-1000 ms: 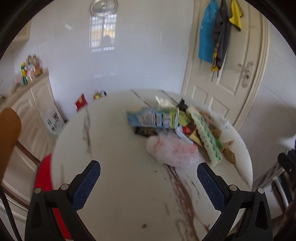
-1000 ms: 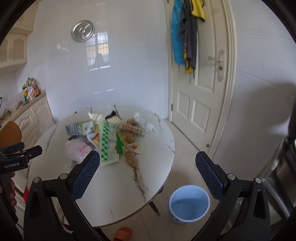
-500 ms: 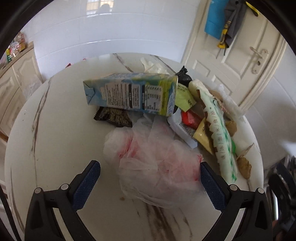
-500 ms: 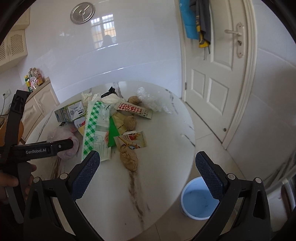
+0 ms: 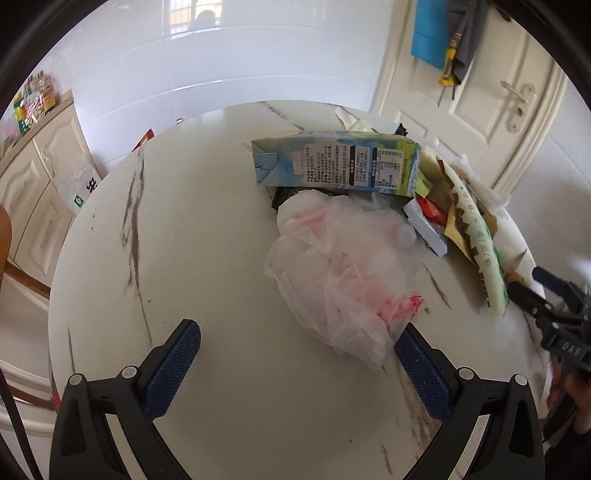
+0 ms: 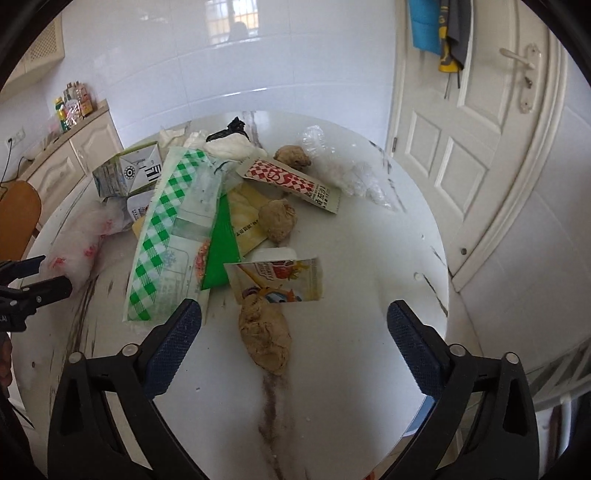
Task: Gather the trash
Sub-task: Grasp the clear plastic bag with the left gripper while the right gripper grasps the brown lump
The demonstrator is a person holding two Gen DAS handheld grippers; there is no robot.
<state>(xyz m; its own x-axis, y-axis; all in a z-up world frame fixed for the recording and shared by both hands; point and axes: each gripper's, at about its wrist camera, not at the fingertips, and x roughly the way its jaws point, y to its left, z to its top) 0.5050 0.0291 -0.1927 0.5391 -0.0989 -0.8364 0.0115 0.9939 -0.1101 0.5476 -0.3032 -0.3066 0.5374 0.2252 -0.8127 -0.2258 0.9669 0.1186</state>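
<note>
Left wrist view: our left tongs (image 5: 297, 363) gape empty beside the plastic bag (image 5: 343, 269), which hides wrappers under the carton (image 5: 336, 164) on the counter (image 5: 184, 221); our right tongs (image 6: 295, 338), empty, are closing astride a crumpled brown wad (image 6: 266, 338)

A round white table (image 6: 369, 229) with dark marble veins stands in a room with glossy white tiled walls (image 5: 236, 55), which mirror a bright barred window (image 6: 229, 14). A white panelled door (image 6: 465, 147) with a lever handle (image 6: 517, 55) is shut; blue, grey and yellow cloths (image 6: 436, 33) hang on it. Cream cabinets (image 5: 33, 173) line the far side, with bottles and packets (image 6: 72, 105) on top. A brown wooden chair back (image 6: 16, 218) shows beside the table.
</note>
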